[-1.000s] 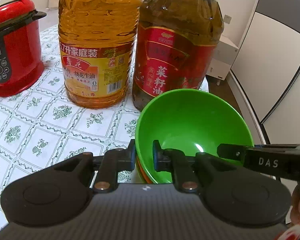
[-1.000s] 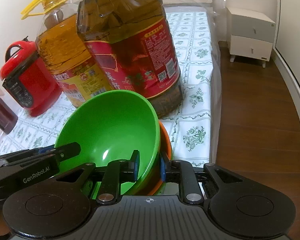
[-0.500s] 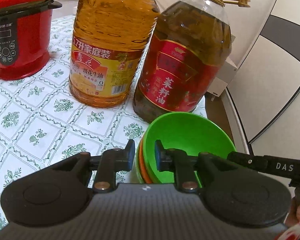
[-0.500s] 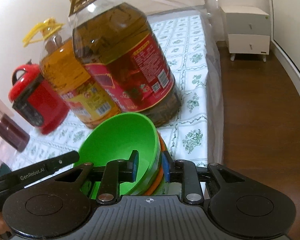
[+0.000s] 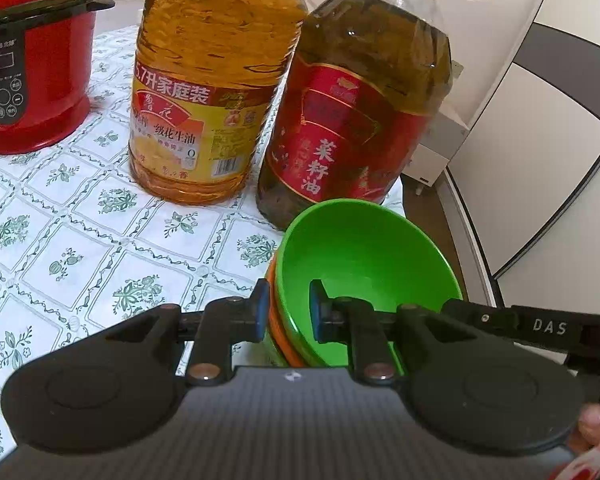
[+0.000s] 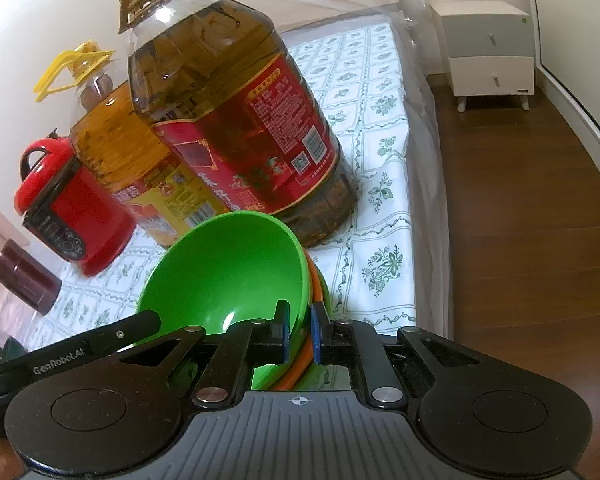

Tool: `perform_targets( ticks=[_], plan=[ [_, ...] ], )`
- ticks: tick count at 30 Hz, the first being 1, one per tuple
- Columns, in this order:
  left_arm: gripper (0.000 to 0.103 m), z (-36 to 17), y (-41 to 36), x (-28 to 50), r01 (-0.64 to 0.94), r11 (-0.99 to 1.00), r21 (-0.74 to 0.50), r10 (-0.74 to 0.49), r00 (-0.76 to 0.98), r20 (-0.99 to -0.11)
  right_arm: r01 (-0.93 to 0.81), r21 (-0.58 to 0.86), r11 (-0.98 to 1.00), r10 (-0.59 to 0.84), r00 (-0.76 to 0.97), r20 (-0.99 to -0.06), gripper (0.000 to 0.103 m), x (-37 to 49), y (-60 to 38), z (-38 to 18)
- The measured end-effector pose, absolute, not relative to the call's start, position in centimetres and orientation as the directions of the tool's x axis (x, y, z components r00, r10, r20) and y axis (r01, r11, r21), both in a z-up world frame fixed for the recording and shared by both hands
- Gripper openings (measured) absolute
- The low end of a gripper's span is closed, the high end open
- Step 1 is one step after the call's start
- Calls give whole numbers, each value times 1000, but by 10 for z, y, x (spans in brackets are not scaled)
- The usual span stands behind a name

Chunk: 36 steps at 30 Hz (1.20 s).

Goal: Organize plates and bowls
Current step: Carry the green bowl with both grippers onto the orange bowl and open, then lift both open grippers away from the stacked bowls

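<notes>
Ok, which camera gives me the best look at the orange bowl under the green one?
The right wrist view: the orange bowl shows as a long rim curving beside the green bowl, with the right gripper shut on the stacked rims. The left wrist view shows only a thin orange sliver.

Stacked bowls are set before two oil bottles — cooker further left, on the tablecloth.
</notes>
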State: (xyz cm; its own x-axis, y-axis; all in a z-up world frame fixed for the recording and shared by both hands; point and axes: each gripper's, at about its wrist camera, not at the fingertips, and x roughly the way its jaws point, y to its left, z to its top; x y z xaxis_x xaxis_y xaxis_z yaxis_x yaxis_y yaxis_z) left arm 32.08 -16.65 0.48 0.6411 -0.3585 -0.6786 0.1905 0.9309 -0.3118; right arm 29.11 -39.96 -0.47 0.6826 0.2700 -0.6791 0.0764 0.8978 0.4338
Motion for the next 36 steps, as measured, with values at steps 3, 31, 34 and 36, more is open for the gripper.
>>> perform_targets(
  ticks=[3,31,34,36],
  plan=[
    [17,6,-163,318,177,930,-323,-358,644,-676,76,427,901,266,681,-682,11,290,-399,-3],
    [51,5,-132,194,23,913,-406,-323,649,-688,82,432,898,269,674,-688,51,171,-371,0],
    [51,1,-130,182,20,917,-399,-317,645,-695,78,418,905,265,665,-698,53,160,-367,-3],
    [52,-1,-128,174,15,922,-388,-305,646,-700,76,416,906,266,662,-701,54,155,-366,-5]
  ],
)
